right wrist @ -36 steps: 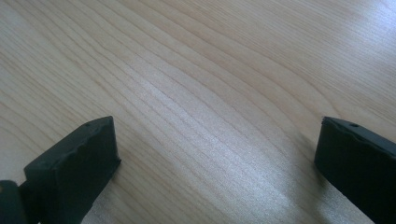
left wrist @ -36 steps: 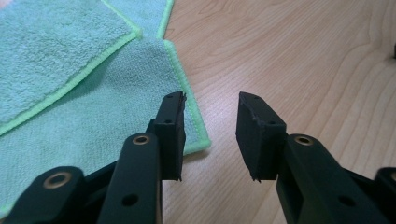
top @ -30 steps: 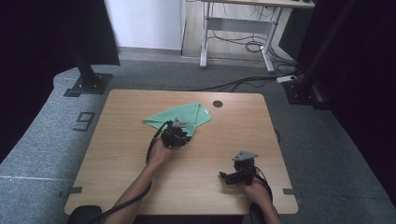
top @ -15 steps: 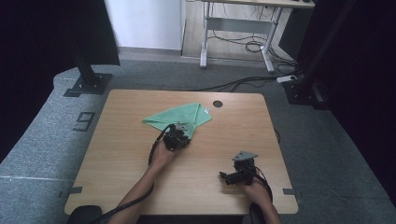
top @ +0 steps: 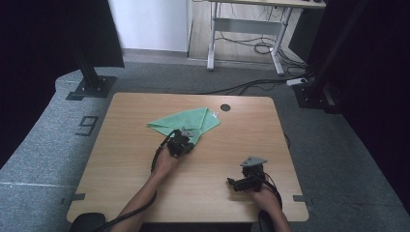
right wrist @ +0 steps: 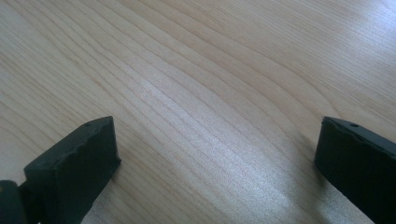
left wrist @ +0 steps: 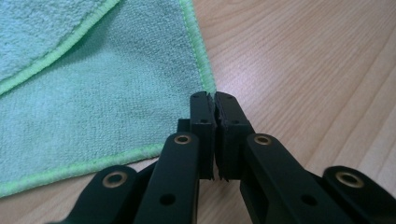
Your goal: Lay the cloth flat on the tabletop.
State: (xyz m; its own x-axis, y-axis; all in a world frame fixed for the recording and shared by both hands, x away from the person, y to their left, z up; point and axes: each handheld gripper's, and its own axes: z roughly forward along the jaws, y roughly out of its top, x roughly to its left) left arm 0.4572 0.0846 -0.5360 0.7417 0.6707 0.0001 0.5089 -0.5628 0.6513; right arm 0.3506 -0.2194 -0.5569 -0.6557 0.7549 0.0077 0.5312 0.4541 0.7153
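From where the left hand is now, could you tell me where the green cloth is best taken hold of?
At the near corner of the green cloth, coming in low from the person's side. It lies flat and folded on the table, and its hemmed edges meet in a thin point there. The left gripper has just been closing its jaws on that corner.

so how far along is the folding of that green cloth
Done: the green microfibre cloth lies on the wooden table with one layer already folded over, its hemmed edge crossing the lower layer. In hand: the left gripper has just been closing and now pinches the cloth's near corner. The right gripper rests open above bare wood, apart from the cloth. Left: probably carrying that corner across for another fold.
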